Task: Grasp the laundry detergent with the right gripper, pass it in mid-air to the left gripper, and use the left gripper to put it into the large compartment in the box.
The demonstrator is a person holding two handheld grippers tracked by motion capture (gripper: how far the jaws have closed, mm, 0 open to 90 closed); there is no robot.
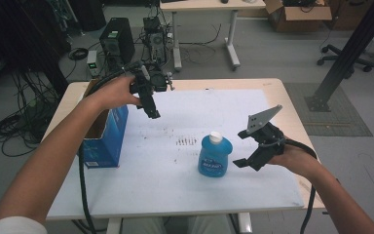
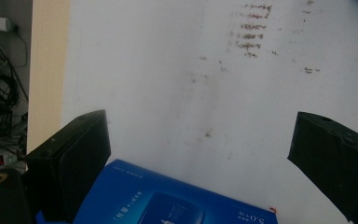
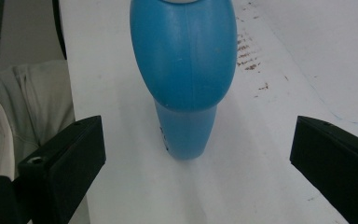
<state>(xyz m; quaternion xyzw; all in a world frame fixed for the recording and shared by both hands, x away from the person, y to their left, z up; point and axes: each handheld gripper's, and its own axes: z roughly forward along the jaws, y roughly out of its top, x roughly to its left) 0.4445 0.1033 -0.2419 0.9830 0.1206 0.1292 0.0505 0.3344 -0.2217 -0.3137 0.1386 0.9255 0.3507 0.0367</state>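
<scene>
Two grippers over one white-topped table (image 1: 175, 195), and both are empty. The biggest thing on it is the blue box (image 1: 102, 139), standing open at the 9 o'clock edge of the table in the high view. A person's arm crosses above it. In the left gripper view a corner of that box (image 2: 168, 200) pokes in at 6 o'clock, low between the jaws, nothing pinching it.

Next down in size, the blue bottle (image 1: 215, 157), upright with a white cap, just right of centre, toward 5 o'clock from the table's middle. Rusty brown smudges (image 1: 186, 142) sit on the white surface at its 10 o'clock, near but apart.

Now the left gripper (image 1: 152, 111), held high at 11 o'clock over the table, pointing down, jaws spread wide; its own view confirms the gap (image 2: 200, 154) with bare tabletop between.

Over at 3 o'clock of the bottle, the right gripper (image 1: 243, 148) is just beside it, jaws gaping, not touching. Its own view (image 3: 196, 154) lines the bottle (image 3: 184, 60) up dead centre, standing beyond the jaw tips with clear space either side.
</scene>
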